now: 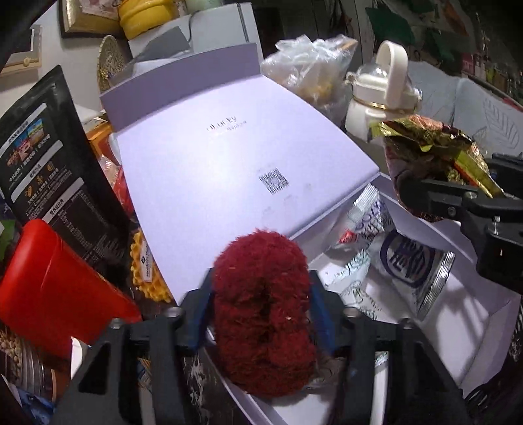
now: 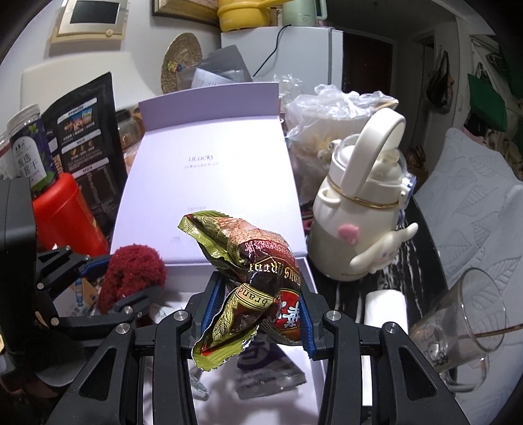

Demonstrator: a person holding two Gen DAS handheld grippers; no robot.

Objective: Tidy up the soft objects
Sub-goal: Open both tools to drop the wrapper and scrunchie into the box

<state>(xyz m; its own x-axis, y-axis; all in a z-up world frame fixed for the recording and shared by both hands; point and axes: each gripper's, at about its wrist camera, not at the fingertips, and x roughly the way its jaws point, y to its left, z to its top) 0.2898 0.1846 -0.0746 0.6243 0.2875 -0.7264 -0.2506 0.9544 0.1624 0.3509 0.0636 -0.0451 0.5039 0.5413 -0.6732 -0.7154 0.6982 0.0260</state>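
Over the open white box (image 1: pixel 483 310), the left gripper (image 1: pixel 260 284) stood part-open around the red fluffy ball (image 1: pixel 261 314), while the right gripper (image 2: pixel 258 297) clamped a crumpled snack packet (image 2: pixel 248 281).

A cream water bottle (image 2: pixel 361 209) with a looped handle and a small figure on its side stands right of centre; behind it sits a crumpled clear plastic bag (image 2: pixel 330 108); a glass mug (image 2: pixel 470 323) lies tilted at the near right, beside a pale leaf-patterned cushion (image 2: pixel 483 202); on the left a red canister (image 2: pixel 67 215) stands in front of a black printed pouch (image 2: pixel 86 130), with a labelled jar (image 2: pixel 27 147) just left of it; far back, a woven straw hat (image 2: pixel 179 62) hangs on the wall, and a yellow container (image 2: pixel 243 13) rests on a white fridge (image 2: pixel 304 52); a yellow waffle-textured piece (image 1: pixel 147 278) lies near the canister
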